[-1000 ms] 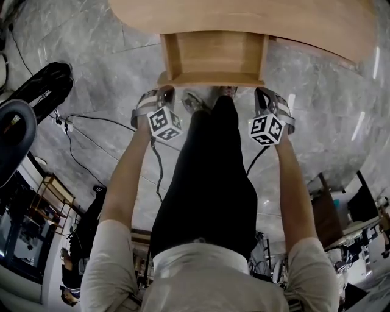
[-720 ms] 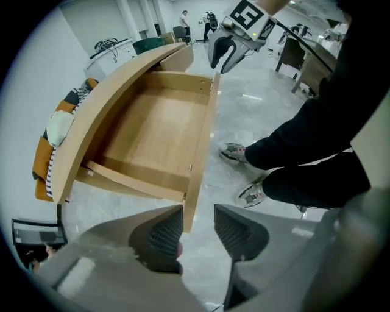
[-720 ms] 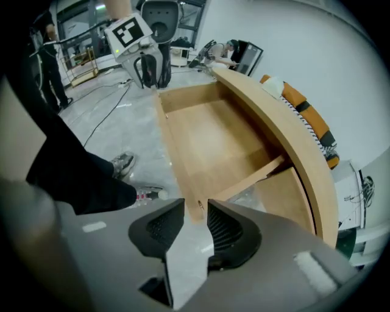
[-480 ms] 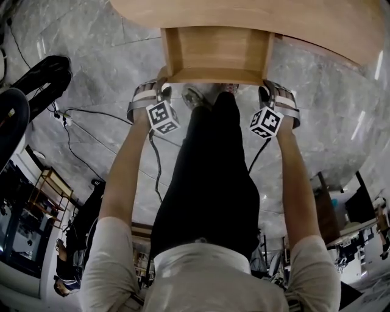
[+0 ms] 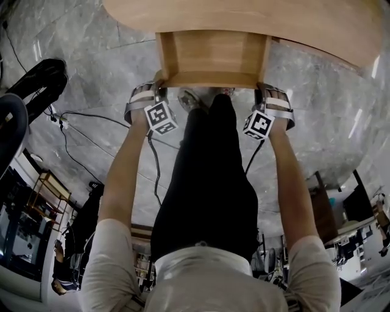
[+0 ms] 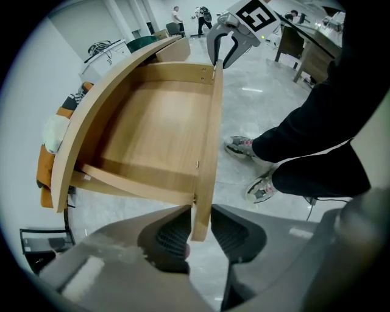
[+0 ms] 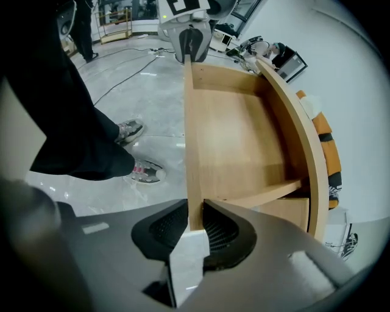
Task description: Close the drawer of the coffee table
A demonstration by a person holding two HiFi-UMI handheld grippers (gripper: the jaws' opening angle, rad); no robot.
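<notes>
Light wooden drawer (image 5: pixel 212 52) pulled out from under the curved pale-wood worktop (image 5: pixel 244 18) of the coffee table, toward the body, above the grey marble floor (image 5: pixel 91 67). Its upright front panel (image 5: pixel 210 79) nearest, with one hand-held gripper at each end.

At the left end, the left hand-held gripper (image 6: pixel 201 230) astride the panel. Jaws just closing in, ribbed pad on the drawer side against the wood, a sliver of gap at the other pad, so not clamped. At the right end, the right hand-held gripper (image 7: pixel 194 228) astride the panel too, jaws likewise just closing, both ribbed pads pressed on the wood and clamped on it.

Both pointed steeply down, marker cubes (image 5: pixel 161 117) turned up toward the head camera. Bare forearms (image 5: pixel 125 177) stretched forward, nearly parallel, either side of legs in black trousers (image 5: pixel 210 177). Light trainers (image 5: pixel 194 100) on the floor just below the front panel.

From the head view, jaw tips hidden beneath the gripper bodies and the panel's corners. Far side of the worktop cut off at the top edge. In the left gripper view, an orange-and-white bundle (image 6: pixel 52 146) beyond the worktop's rim — too warped to name.
</notes>
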